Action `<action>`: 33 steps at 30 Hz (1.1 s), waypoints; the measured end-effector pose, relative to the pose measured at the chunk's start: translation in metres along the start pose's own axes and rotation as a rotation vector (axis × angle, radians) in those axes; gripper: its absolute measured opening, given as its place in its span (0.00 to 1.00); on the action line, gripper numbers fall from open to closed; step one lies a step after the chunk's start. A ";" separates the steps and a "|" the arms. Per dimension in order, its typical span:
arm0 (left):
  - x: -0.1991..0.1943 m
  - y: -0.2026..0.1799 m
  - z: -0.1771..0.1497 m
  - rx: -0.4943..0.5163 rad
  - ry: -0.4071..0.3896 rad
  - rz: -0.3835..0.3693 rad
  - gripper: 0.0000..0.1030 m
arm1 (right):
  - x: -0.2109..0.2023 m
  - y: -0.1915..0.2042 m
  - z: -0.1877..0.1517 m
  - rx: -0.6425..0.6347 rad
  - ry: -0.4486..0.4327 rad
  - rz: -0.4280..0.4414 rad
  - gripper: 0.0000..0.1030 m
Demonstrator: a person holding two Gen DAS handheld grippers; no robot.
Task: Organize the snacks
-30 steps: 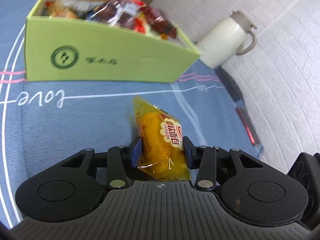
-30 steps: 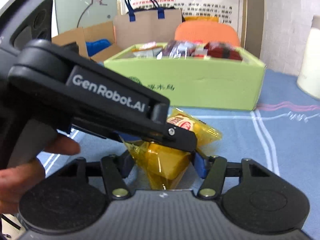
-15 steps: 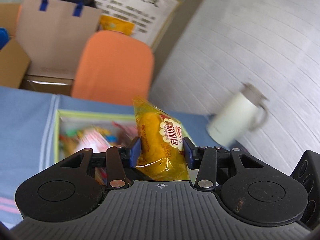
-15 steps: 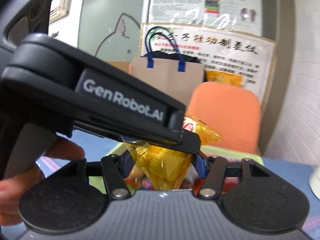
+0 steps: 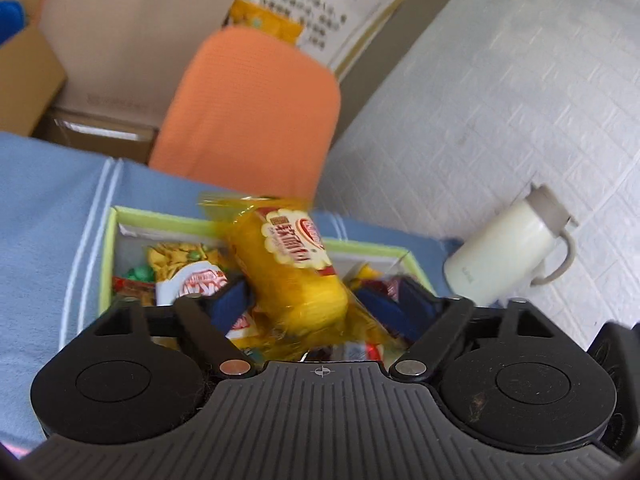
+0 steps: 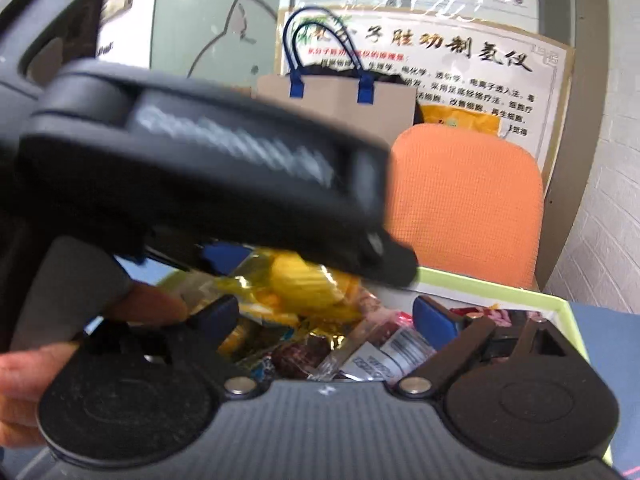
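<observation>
Judging from both wrist views, the task is assessed as being at the release stage for one item. The yellow bread packet [image 5: 292,268] is seen above the open green box [image 5: 106,240], tilted and motion-blurred, between the spread fingers [image 5: 230,300] of the left gripper [image 5: 320,300]. The fingers are released; contact with the packet on the left side cannot be ruled out, but no clamping is shown. The packet is therefore judged to be dropping, or about to drop, into the box.

The right gripper [image 6: 328,312] is likewise held over the box with its fingers apart, and nothing is grasped by it. In the right wrist view the packet [image 6: 304,284] is seen under the blurred body of the left gripper, above the snacks already in the box.

Completed work, as far as can be seen: the box is well filled with assorted wrapped snacks [image 5: 192,276], including red, dark and yellow packets.

Remaining work: the packet is not yet settled among the others. Whether further loose snacks lie on the blue-covered desk [image 5: 44,216] cannot be told, since little of it is in view. A white jug [image 5: 508,252] stands on the desk beside the box and is not part of the task.
</observation>
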State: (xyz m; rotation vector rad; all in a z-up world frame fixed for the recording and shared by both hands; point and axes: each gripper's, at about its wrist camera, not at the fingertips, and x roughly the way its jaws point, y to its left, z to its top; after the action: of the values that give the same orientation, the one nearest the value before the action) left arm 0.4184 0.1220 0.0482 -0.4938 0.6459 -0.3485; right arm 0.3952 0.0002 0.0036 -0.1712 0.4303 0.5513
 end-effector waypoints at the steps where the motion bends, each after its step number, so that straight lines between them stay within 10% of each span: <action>1: -0.010 -0.004 0.000 0.012 -0.025 0.005 0.73 | -0.013 -0.001 -0.001 0.014 -0.020 -0.002 0.91; 12: -0.122 -0.054 -0.066 0.079 -0.226 0.130 0.90 | -0.149 -0.004 -0.060 0.204 -0.108 -0.137 0.98; 24: -0.146 -0.076 -0.219 0.119 -0.104 0.320 0.87 | -0.235 0.009 -0.158 0.335 -0.049 -0.334 0.98; 33: -0.163 -0.087 -0.273 0.133 -0.054 0.392 0.86 | -0.279 0.039 -0.200 0.297 -0.027 -0.425 0.98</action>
State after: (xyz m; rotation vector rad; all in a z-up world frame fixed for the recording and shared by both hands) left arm 0.1068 0.0355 -0.0143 -0.2407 0.6467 -0.0070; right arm 0.0900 -0.1521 -0.0551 0.0319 0.4299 0.0692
